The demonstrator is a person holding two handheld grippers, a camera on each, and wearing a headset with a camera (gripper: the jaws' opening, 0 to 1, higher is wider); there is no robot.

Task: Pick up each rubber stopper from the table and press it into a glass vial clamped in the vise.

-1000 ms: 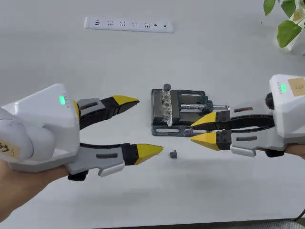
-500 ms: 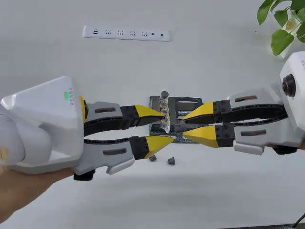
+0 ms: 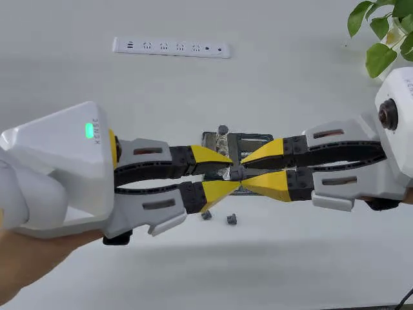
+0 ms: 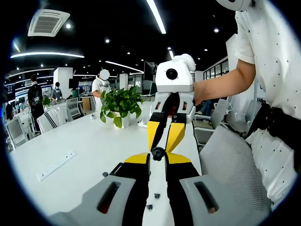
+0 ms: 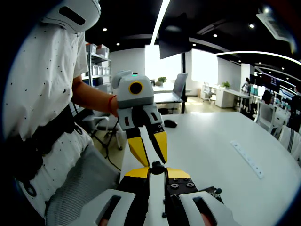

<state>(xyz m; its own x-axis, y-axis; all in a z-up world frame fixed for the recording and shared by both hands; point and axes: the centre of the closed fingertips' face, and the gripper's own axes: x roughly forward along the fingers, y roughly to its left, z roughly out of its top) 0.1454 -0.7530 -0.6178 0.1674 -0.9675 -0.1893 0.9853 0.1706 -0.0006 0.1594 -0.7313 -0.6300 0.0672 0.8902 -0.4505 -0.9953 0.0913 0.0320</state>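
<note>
My left gripper (image 3: 231, 173) and right gripper (image 3: 244, 173) meet tip to tip above the vise (image 3: 255, 137), both narrowed around one stopper (image 4: 157, 153); I cannot tell which pair actually clamps it. Two loose stoppers (image 3: 231, 219) lie on the table (image 3: 290, 77) at the vise's 6 o'clock

a long white table (image 3: 310, 58) carries a power strip (image 3: 171, 47) and a leafy plant (image 4: 120, 106). strip lights (image 4: 155, 16) cross a dark ceiling; a grey mesh chair (image 4: 235, 160) stands beside; a far bright window (image 5: 162, 59), perhaps, glows.
</note>
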